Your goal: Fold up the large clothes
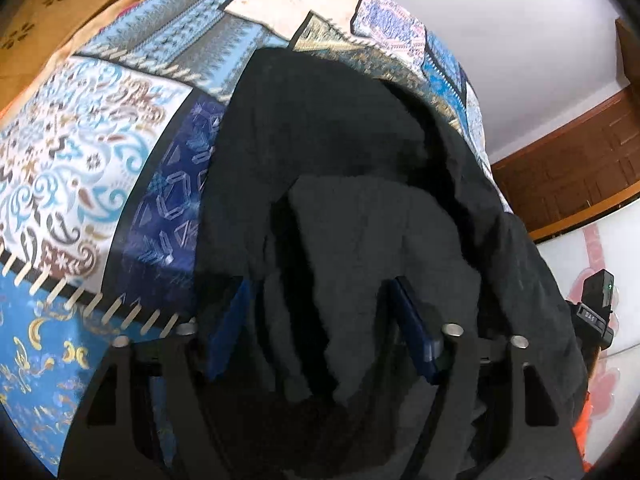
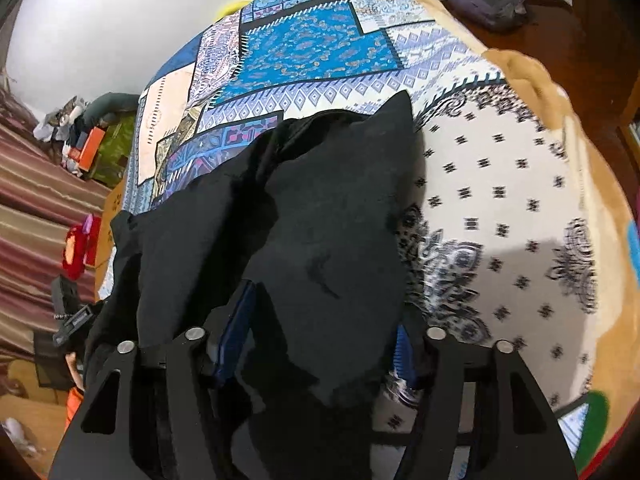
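So the black garment is lying bunched up on a bed covered with a patchwork quilt in blues, whites and browns. Off to the left in the left wrist view there's a cardboard box past the quilt's edge. The left gripper has a thick fold of the black fabric running between its blue pads, and the pads look pressed against the cloth on both sides, so it's pinching the garment. Further right you can see the wooden skirting along the white wall. Over in the right wrist view, the right gripper is likewise clamped on a wad of the same black fabric, which drapes over its jaws and hides most of the right pad. To the right of that the quilt is white with little black motifs, edged in tan.
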Demonstrator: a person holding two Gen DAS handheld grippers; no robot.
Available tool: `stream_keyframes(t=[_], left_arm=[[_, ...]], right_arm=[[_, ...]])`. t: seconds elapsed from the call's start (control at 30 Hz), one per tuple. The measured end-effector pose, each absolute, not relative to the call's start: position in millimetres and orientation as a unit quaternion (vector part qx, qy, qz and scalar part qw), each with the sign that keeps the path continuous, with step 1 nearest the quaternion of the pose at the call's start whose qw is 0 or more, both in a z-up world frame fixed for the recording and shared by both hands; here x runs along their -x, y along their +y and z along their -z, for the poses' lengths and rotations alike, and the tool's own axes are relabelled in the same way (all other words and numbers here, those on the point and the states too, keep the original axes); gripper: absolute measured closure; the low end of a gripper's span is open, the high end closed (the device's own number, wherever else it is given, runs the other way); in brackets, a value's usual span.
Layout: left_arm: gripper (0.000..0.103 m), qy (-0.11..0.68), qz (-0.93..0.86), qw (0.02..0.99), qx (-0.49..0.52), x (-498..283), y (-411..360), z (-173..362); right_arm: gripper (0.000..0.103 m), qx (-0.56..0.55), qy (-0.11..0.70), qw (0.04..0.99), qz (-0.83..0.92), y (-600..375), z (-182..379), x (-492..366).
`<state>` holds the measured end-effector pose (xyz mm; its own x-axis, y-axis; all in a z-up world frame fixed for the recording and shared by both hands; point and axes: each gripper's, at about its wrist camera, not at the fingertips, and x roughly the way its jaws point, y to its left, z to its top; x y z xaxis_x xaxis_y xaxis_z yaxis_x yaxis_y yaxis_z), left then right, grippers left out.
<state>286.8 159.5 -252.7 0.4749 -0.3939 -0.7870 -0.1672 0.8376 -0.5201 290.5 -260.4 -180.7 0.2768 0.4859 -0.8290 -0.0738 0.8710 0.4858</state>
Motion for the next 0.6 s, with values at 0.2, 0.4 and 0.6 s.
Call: stream_keyframes(t=[0.2, 0.4, 0.6], left_arm=[[0.096, 0.46, 0.078, 0.862, 0.197, -287, 140, 208], [0.098, 0.392, 0.084, 0.907, 0.126, -287, 124, 122], [0.098, 0.398, 0.049, 0.911, 0.092, -314, 138, 114]], right_arm=[[0.095, -0.183, 0.557, 0.786, -0.198, -263, 154, -289], [0.097, -0.149, 0.502, 0.817, -0.242, -236, 99, -290], [0.097, -0.132, 0.461, 0.84, -0.256, -212, 70, -320]])
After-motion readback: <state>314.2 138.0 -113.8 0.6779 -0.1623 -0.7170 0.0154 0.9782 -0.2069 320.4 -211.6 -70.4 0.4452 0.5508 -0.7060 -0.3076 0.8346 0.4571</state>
